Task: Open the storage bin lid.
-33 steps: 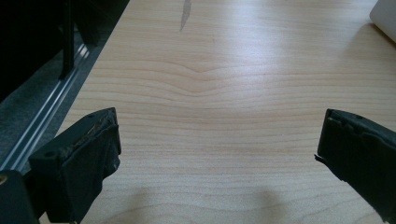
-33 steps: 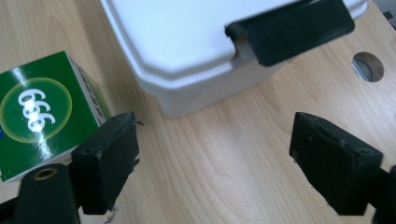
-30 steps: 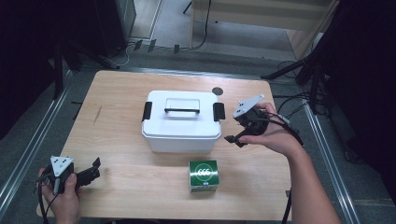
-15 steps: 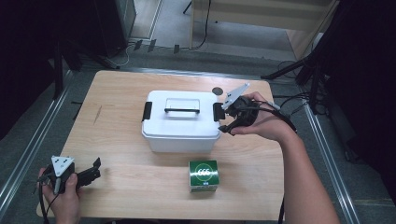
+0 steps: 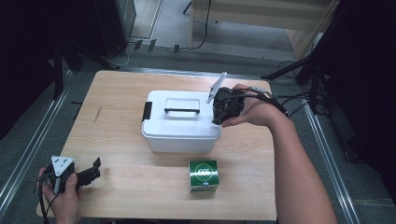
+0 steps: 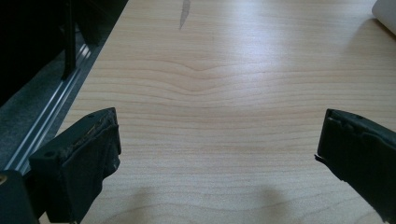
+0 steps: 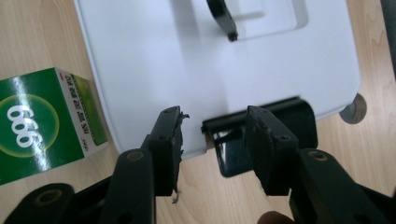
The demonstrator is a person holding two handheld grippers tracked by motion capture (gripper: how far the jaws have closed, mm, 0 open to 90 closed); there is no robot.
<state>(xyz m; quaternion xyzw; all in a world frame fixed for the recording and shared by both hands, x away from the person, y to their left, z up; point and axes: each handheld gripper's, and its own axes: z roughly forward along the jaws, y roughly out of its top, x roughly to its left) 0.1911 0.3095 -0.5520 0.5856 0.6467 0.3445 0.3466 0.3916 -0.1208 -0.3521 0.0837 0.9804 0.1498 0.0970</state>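
The right gripper hangs over the right end of the white box, its jaws part-way closed and lately closing, pads on either side of the black latch there but with gaps showing, so nothing is gripped. The box sits in the middle of the table, its long axis running left to right, lid on, the black handle lying along that same line. A second latch shows at its left end. Just in front of the box stands a green carton. At the near left corner, well apart, the left gripper rests low over bare wood, jaws wide open and empty.
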